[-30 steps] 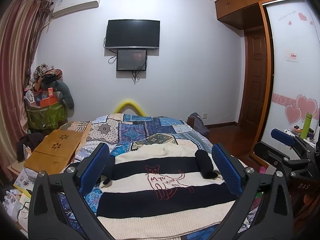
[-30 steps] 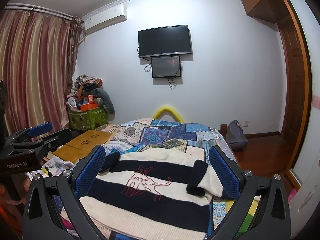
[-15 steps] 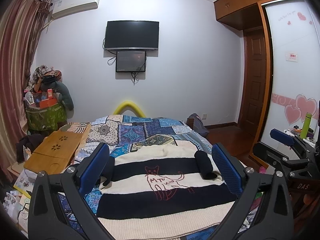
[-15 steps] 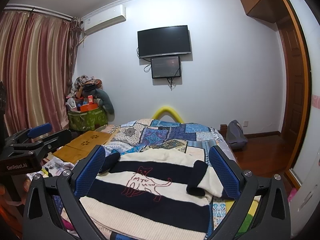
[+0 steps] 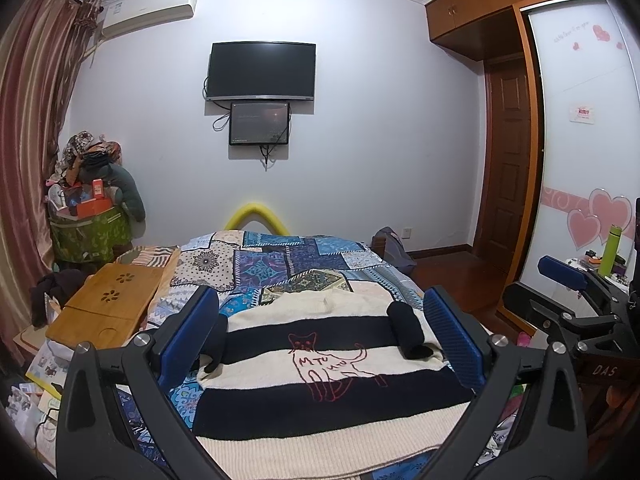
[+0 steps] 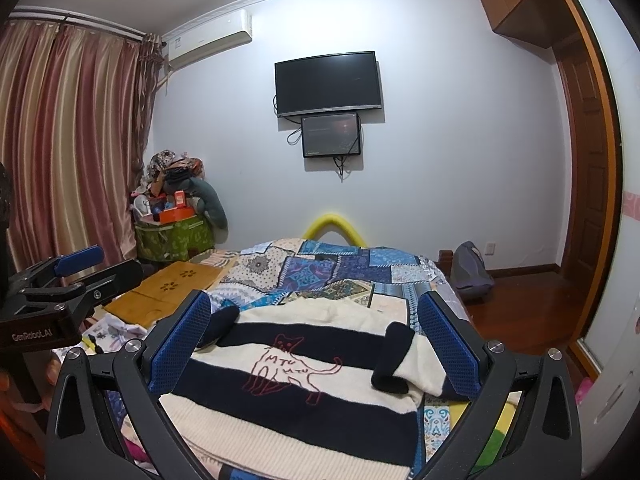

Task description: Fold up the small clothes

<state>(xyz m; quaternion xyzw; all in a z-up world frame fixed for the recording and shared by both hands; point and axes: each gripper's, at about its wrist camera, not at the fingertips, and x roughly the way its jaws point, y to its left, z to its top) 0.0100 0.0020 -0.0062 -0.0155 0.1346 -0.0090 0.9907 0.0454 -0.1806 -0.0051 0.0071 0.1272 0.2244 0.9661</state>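
Note:
A cream and black striped sweater (image 5: 320, 364) with a red cat outline lies flat on the bed, both black-cuffed sleeves folded inward over its front; it also shows in the right wrist view (image 6: 304, 376). My left gripper (image 5: 320, 340) is open and empty, held above the sweater's near part. My right gripper (image 6: 312, 340) is open and empty, also above the sweater. The right gripper shows at the right edge of the left wrist view (image 5: 568, 292), the left gripper at the left edge of the right wrist view (image 6: 68, 280).
The bed has a blue patchwork quilt (image 5: 280, 264). A wooden lap tray (image 5: 108, 304) lies on its left side, with a green basket of clutter (image 5: 88, 232) behind it. Papers lie at the left. A bag (image 6: 472, 272) sits on the wooden floor at the right.

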